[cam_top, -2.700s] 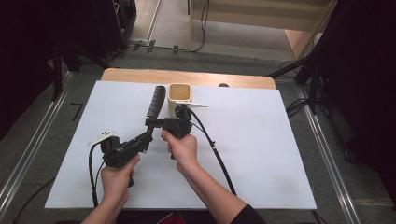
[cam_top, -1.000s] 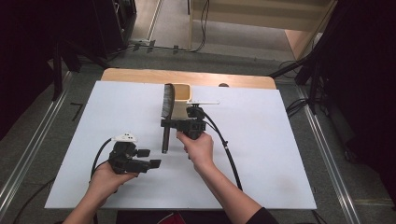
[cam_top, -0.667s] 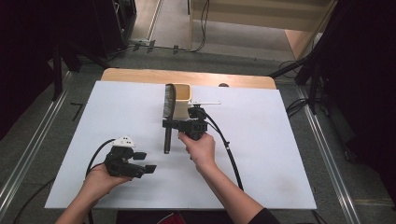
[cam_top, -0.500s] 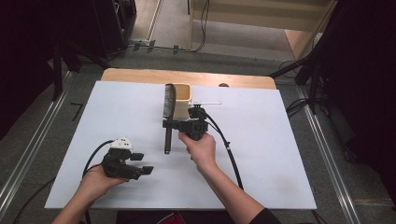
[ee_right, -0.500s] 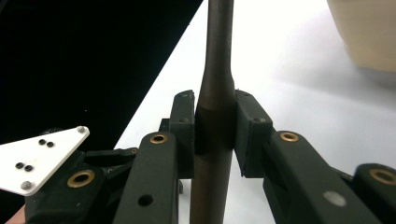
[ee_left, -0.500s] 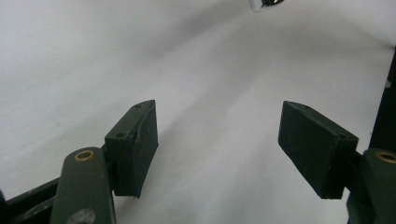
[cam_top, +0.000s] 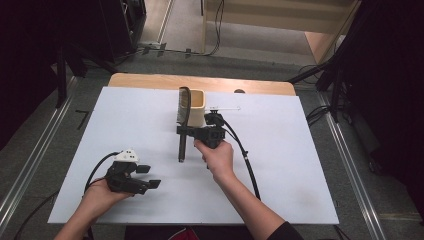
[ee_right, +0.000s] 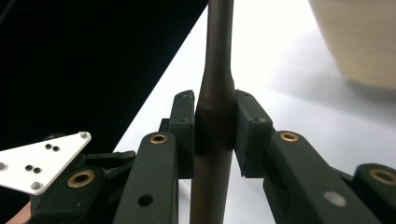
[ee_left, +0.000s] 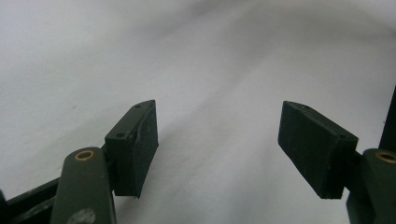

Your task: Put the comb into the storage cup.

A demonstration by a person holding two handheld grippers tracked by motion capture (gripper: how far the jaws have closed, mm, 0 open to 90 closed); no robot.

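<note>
A dark hairbrush (cam_top: 183, 106) stands on end above the white board (cam_top: 300, 165), bristle head up, right beside a beige cup (cam_top: 199, 103) at the back middle. My right gripper (cam_top: 181, 131) is shut on the brush's handle (ee_right: 218, 70), which runs straight up between the two pads (ee_right: 250, 133); the cup (ee_right: 359, 37) lies just to the right there. My left gripper (cam_top: 149, 176) is held low over the board's front left, well apart from the brush. Its jaws are spread wide (ee_left: 217, 144) over bare white surface, with nothing between them.
The white board covers a wooden table whose edge (cam_top: 150, 80) shows at the back. Black cables (cam_top: 247, 165) trail from both grippers across the board. Dark floor and metal rails (cam_top: 30, 165) flank the table.
Earlier both grippers were at the brush. The left gripper has let go and drawn back to the front left. The right gripper has carried the brush closer to the cup and now holds almost still.
</note>
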